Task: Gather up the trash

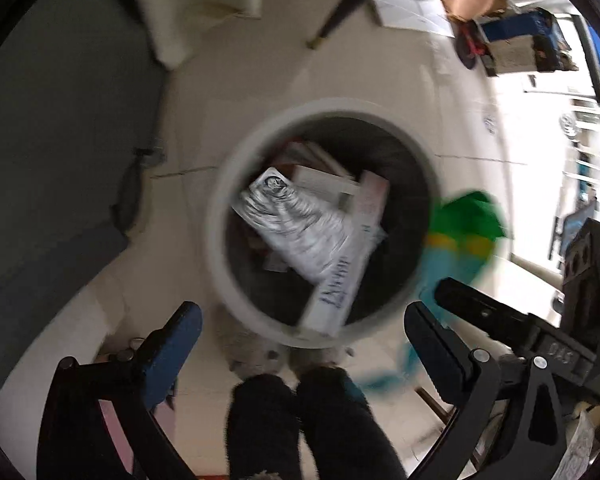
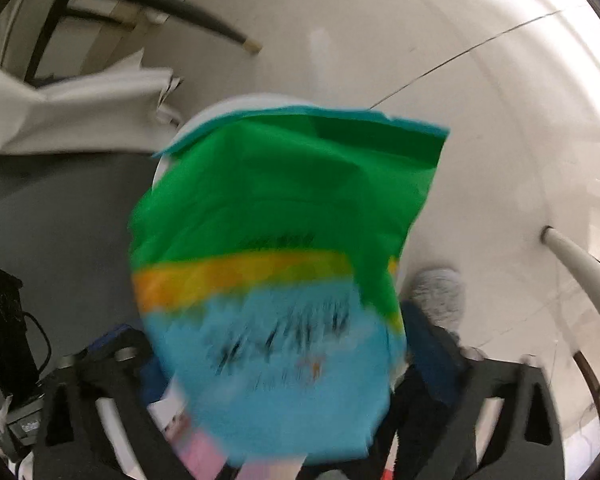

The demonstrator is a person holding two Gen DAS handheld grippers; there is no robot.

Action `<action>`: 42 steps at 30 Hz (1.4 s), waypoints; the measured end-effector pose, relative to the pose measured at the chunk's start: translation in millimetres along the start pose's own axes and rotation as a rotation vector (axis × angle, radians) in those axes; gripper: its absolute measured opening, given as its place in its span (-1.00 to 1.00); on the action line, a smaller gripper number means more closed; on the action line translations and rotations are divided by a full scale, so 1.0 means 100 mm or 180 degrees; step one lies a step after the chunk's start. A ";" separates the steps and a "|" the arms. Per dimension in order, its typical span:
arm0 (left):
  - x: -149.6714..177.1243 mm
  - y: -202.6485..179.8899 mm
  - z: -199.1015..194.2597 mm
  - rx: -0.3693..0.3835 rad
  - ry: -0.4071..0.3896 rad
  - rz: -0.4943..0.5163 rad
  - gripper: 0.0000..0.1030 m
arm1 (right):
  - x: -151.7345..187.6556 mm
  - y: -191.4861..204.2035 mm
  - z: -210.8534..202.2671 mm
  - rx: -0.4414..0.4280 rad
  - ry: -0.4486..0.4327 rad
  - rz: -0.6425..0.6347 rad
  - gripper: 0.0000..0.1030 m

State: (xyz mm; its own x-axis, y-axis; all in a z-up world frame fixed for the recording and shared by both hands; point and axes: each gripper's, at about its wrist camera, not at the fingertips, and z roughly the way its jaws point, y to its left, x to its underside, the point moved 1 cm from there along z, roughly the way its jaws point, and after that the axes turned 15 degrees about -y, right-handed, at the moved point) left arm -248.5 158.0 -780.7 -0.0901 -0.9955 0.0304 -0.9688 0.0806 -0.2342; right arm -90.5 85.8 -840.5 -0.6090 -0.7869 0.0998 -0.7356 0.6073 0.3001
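Left wrist view looks straight into the round white bin (image 1: 220, 216), a silver foil bag (image 1: 300, 220) and cartons inside, left gripper (image 1: 300, 340) spread wide, empty. Right view's mostly a green-and-blue snack bag (image 2: 276, 280) between the right gripper (image 2: 276, 372) fingers; can't tell if they're pinching it.

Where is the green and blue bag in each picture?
Left wrist view: the green and blue bag is at the right, just beside the bin's rim, partly behind the right gripper.
Right wrist view: the bag fills the middle, blurred, covering most of the bin.
Shared landmark: the round white bin, whose rim peeks out above the bag.
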 end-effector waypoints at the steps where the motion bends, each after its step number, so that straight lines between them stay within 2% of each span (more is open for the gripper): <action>1: 0.02 0.04 -0.06 -0.0077 -0.0079 -0.0004 1.00 | 0.04 0.03 0.01 -0.0045 0.0020 -0.0032 1.00; 5: 0.08 0.11 -0.42 -0.0497 -0.0404 0.0085 1.00 | 0.03 0.04 -0.22 0.0066 -0.0084 -0.0231 1.00; 9: 0.18 0.04 -0.82 -0.0604 -0.0585 0.0148 1.00 | 0.04 0.10 -0.54 0.0375 -0.0252 -0.0551 1.00; 12: 0.30 -0.10 -1.18 -0.0711 -0.0672 0.0285 1.00 | 0.12 0.13 -0.94 0.0619 -0.0365 -0.0760 1.00; 14: 0.38 -0.23 -1.47 -0.0728 -0.0697 0.0332 1.00 | 0.19 0.17 -1.24 0.0681 -0.0414 -0.0814 1.00; 18: 0.54 -0.47 -2.12 -0.0679 -0.0761 0.0422 1.00 | 0.34 0.31 -1.96 0.0729 -0.0510 -0.0899 1.00; 26: 0.86 -0.95 -3.47 -0.0551 -0.0892 0.0510 1.00 | 0.65 0.76 -3.58 0.0621 -0.0624 -0.1081 1.00; 31: 1.00 -1.22 -4.31 -0.0347 -0.1112 0.0540 1.00 | 0.85 0.98 -4.66 0.0392 -0.0736 -0.1101 1.00; 35: 1.16 -1.33 -4.94 -0.0129 -0.1292 0.0532 1.00 | 1.06 1.11 -5.33 0.0200 -0.0806 -0.1128 1.00; 42: 1.45 -1.44 -5.69 0.0235 -0.1518 0.0454 1.00 | 1.44 1.29 -6.19 -0.0142 -0.0916 -0.1291 1.00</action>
State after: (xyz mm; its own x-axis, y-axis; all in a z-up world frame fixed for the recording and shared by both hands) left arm -253.1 31.1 -189.5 -0.0882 -0.8884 -0.4504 -0.9341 0.2308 -0.2723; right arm -89.3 -16.7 -200.3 -0.3382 -0.8929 -0.2973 -0.9206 0.2483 0.3015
